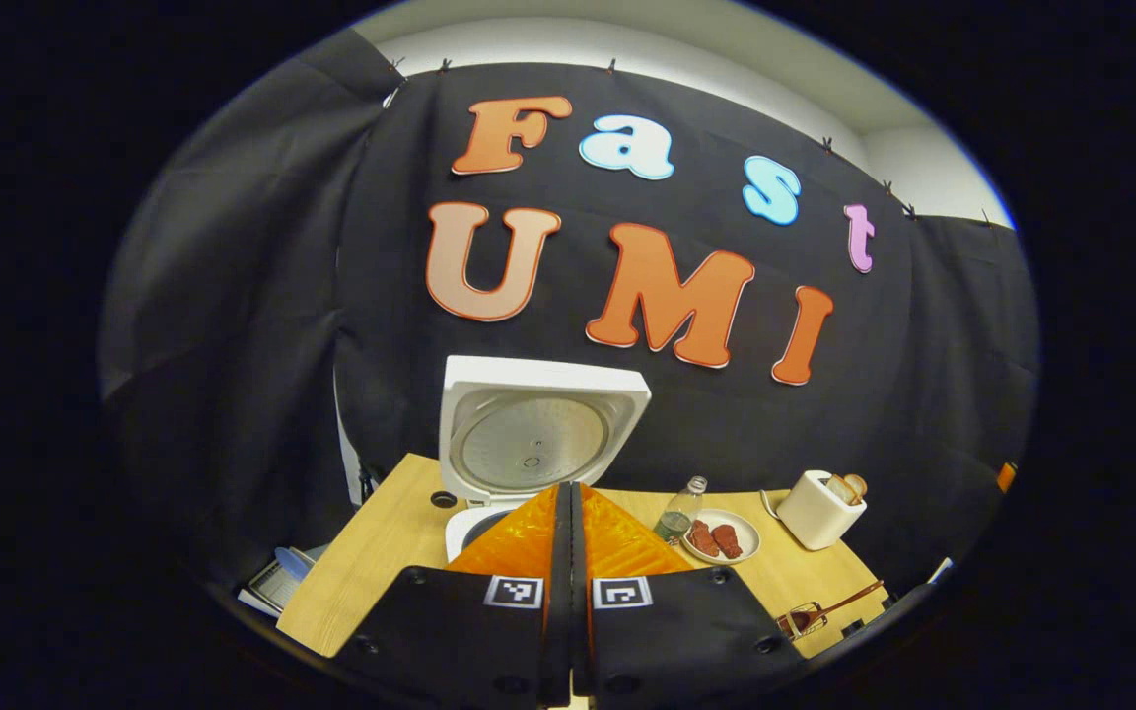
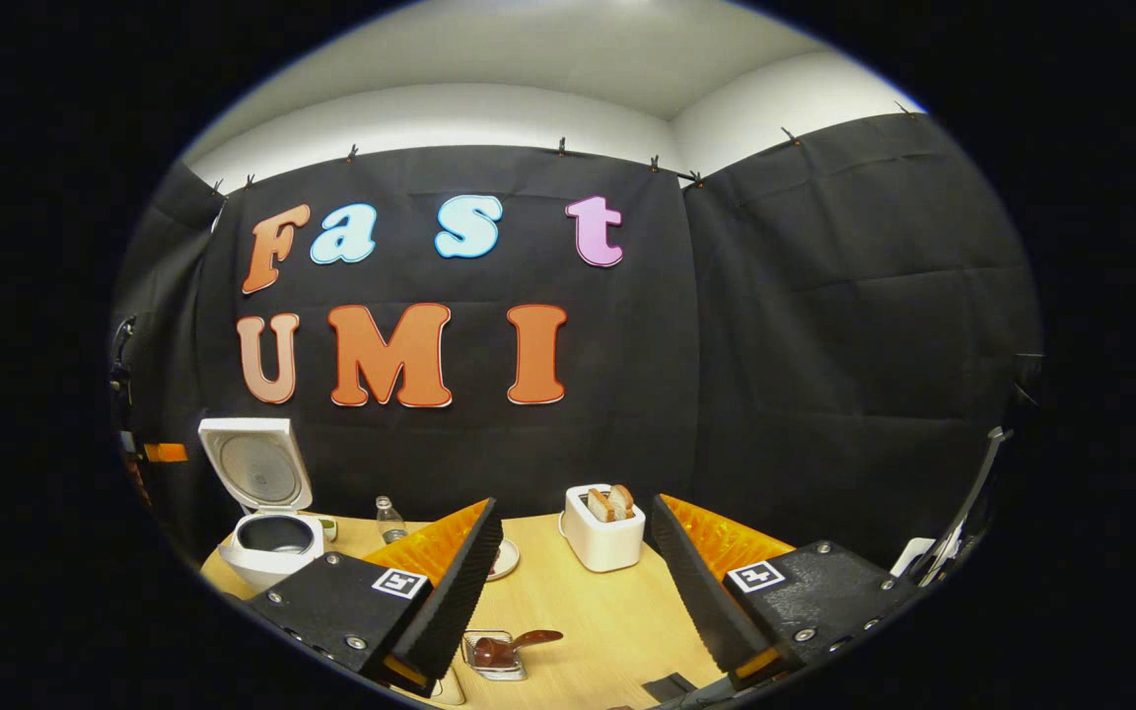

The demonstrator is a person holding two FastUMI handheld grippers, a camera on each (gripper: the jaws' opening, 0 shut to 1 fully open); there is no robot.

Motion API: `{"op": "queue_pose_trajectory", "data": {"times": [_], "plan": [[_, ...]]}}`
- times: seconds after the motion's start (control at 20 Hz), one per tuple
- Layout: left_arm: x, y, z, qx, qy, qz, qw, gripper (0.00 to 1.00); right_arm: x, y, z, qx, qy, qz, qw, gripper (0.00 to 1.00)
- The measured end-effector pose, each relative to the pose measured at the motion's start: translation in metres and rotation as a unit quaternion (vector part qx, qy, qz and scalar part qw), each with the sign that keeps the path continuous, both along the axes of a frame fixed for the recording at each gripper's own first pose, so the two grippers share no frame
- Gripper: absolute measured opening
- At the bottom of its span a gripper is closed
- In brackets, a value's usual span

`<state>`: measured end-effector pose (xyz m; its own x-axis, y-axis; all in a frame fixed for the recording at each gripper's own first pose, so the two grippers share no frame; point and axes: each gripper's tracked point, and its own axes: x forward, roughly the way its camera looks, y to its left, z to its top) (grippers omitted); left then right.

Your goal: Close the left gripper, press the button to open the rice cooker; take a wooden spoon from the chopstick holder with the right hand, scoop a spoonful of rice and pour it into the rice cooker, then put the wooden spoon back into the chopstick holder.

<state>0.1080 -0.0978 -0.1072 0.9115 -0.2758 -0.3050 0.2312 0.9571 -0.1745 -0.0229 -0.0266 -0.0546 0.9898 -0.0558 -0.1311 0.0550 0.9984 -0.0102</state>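
So the rice cooker (image 2: 267,513) is the anchor here, sitting at the far left of the wooden bench (image 2: 588,616) with its lid (image 2: 254,463) flipped straight up and the dark inner pot showing. Just right of the cooker there's a small clear bottle (image 2: 389,518), then a plate (image 1: 723,535) with a couple of reddish-brown pieces on it, and further right again a white toaster (image 2: 604,528) with two slices of bread poking out.

In the left gripper view the left hand-held gripper (image 1: 569,513) is pointed right at the cooker's front – fingers pressed together, no gap, nothing between them.

Well to the right of the cooker and nearer the bench's front edge is the chopstick holder (image 2: 492,654) – a small clear container with the wooden spoon (image 2: 519,643) lying in it, handle angled out to the right.

The right hand-held gripper (image 2: 576,552) hangs above that holder, jaws spread wide and empty, toaster framed between its fingers.
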Motion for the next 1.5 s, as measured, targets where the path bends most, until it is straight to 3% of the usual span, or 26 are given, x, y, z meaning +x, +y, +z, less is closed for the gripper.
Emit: {"op": "queue_pose_trajectory", "data": {"times": [0.45,0.95,1.05,1.1,1.3,1.4,1.5], "plan": [[-0.063,0.078,0.025,0.020,-0.023,0.054,0.998,0.05,0.013,0.019,-0.032,0.052,-0.008,0.028,0.998,0.95],[-0.084,0.122,0.058,0.060,-0.068,0.094,0.991,0.05,0.042,0.024,-0.154,0.094,0.071,0.032,0.992,0.95],[-0.088,0.127,0.065,0.060,-0.074,0.103,0.990,0.05,0.046,0.026,-0.178,0.108,0.093,0.033,0.989,1.00],[-0.088,0.129,0.070,0.057,-0.080,0.108,0.989,0.05,0.047,0.026,-0.192,0.113,0.105,0.032,0.987,0.95],[-0.095,0.147,0.077,0.056,-0.093,0.137,0.985,0.05,0.046,0.030,-0.246,0.135,0.158,0.024,0.978,0.95],[-0.096,0.157,0.082,0.065,-0.104,0.154,0.980,0.17,0.044,0.031,-0.265,0.152,0.183,0.023,0.971,0.95],[-0.099,0.161,0.085,0.069,-0.110,0.162,0.978,0.51,0.044,0.035,-0.276,0.172,0.196,0.023,0.965,0.95]]}}
